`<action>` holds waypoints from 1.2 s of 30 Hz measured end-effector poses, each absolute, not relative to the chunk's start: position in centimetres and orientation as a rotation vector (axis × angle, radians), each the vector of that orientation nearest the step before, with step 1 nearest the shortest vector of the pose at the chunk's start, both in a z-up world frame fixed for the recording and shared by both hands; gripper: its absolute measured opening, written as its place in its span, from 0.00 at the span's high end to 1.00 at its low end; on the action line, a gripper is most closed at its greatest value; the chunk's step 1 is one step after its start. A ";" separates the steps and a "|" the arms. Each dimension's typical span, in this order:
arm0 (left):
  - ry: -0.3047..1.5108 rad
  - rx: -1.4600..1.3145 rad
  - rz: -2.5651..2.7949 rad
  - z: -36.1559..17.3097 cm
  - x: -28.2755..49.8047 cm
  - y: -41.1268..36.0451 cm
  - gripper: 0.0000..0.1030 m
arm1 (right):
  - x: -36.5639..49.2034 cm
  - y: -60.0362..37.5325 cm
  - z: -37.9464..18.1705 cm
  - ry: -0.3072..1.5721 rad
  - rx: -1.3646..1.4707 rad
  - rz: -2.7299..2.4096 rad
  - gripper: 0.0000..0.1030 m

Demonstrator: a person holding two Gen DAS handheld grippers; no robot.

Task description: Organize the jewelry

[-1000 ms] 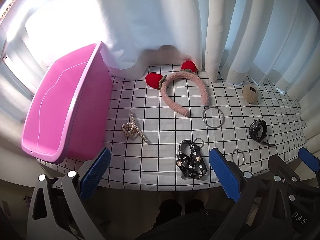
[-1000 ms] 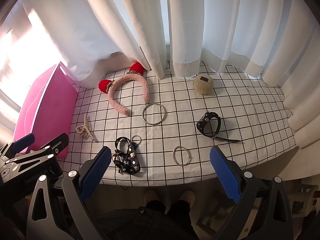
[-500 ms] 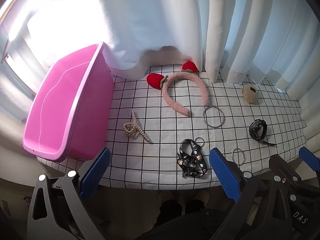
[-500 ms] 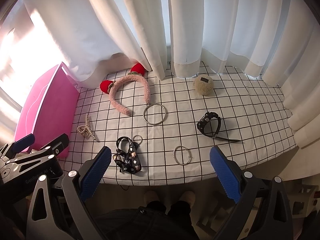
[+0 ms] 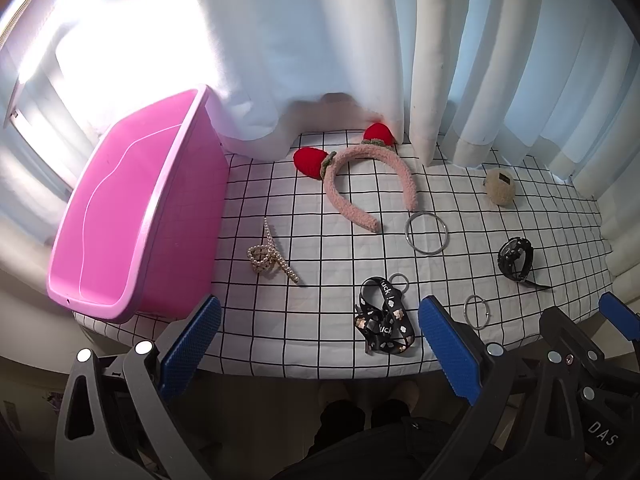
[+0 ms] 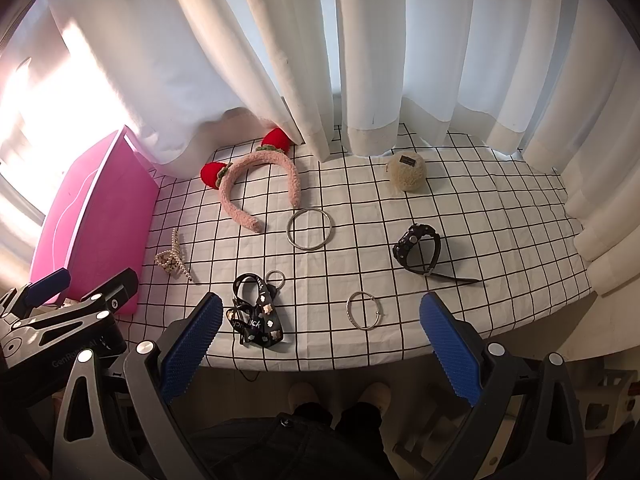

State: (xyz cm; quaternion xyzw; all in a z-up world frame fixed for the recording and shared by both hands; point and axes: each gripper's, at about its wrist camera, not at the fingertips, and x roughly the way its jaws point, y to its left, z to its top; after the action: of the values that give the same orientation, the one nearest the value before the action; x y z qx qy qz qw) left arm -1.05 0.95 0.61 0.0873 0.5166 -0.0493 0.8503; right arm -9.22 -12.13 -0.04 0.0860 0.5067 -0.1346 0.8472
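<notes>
Pink bin [image 5: 120, 216] stands empty, ahead-left of the left claw [image 5: 316, 332], whose jaws are apart and hold nothing. Pearl clip [image 5: 268, 256], lanyard [image 6: 256, 312] and small ring [image 6: 363, 309] lie on the bench [image 6: 500, 240] just ahead of the right claw [image 6: 320, 324], likewise apart. Best start: nearest piece, pinched across its thickest part.

Table with white, black-gridded cloth [image 6: 460, 200], seen from the right wrist. Pink bin [image 6: 92, 224] at 9 o'clock; fuzzy pink headband [image 6: 256, 184] at 11; beige pompom [image 6: 406, 170] at 1; large metal ring [image 6: 310, 228] central; black watch [image 6: 420, 250] at 3; small hoop [image 6: 363, 310] and black lanyard [image 6: 256, 312] at 6; pearl clip [image 6: 172, 258] at 8.
</notes>
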 end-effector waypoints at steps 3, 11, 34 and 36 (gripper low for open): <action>1.085 0.184 -0.102 0.7 -1.1 0.8 0.06 | -9.6 -12.1 0.0 1.065 0.179 -0.282 0.08; 1.092 0.180 -0.104 0.6 -1.2 0.8 0.06 | -10.0 -12.7 -0.2 1.063 0.194 -0.274 0.08; 1.186 0.040 -0.095 -11.9 -2.3 1.2 0.06 | -13.6 -24.8 -10.2 1.052 0.275 -0.231 0.08; 1.190 0.039 -0.093 -13.2 -2.4 0.7 0.06 | -13.4 -25.8 -11.5 1.061 0.262 -0.228 0.08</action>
State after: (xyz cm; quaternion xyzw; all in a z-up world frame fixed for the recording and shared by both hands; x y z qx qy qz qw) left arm -2.44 0.69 -13.19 0.0182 0.5604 -0.0436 0.8269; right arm -13.44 -25.84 -11.47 0.1242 0.5035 -0.1083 0.8481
